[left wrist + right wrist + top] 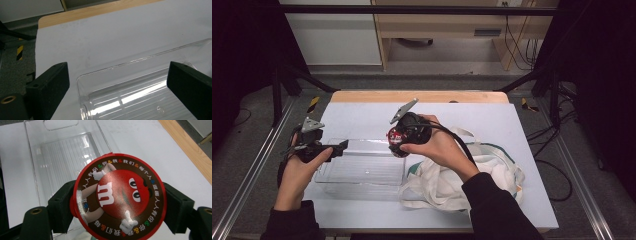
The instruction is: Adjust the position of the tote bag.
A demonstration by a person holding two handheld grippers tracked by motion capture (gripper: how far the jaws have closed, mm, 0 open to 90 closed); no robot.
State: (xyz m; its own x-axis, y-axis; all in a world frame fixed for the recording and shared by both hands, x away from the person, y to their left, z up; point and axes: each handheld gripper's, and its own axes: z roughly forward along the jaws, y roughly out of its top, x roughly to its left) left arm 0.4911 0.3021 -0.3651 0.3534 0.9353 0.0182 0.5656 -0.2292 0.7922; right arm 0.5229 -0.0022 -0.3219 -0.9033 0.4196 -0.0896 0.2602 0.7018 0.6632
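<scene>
At the left of the high view, the person's left hand (298,170) holds the left hand-held gripper (343,145) low over the counter (492,125), its black jaws pointing right at the left end of a clear plastic bin (362,172). In the left gripper view the two jaws stand wide apart with nothing between them, and the near-left corner of the clear plastic bin (140,92) lies below and between them on the white counter (112,32). The bin is a long, shallow, see-through tray with a ribbed floor, lying lengthwise left to right near the middle of the counter; it looks empty.

Just right of the bin's far right corner, the right hand (438,146) holds the right hand-held gripper (393,141) tilted down toward the left, above the bin's right end. Its jaws are closed on a round red candy container (395,136), gripping it by its sides. In the right gripper view the round red candy container (120,197) shows its flat face, a red cartoon candy figure on brown with a ring of small lettering, and the bin (62,157) lies beyond it on the counter (140,150).

At the near right, a crumpled white cloth bag (492,172) with green trim lies on the counter, touching the bin's right end, partly under the right forearm
</scene>
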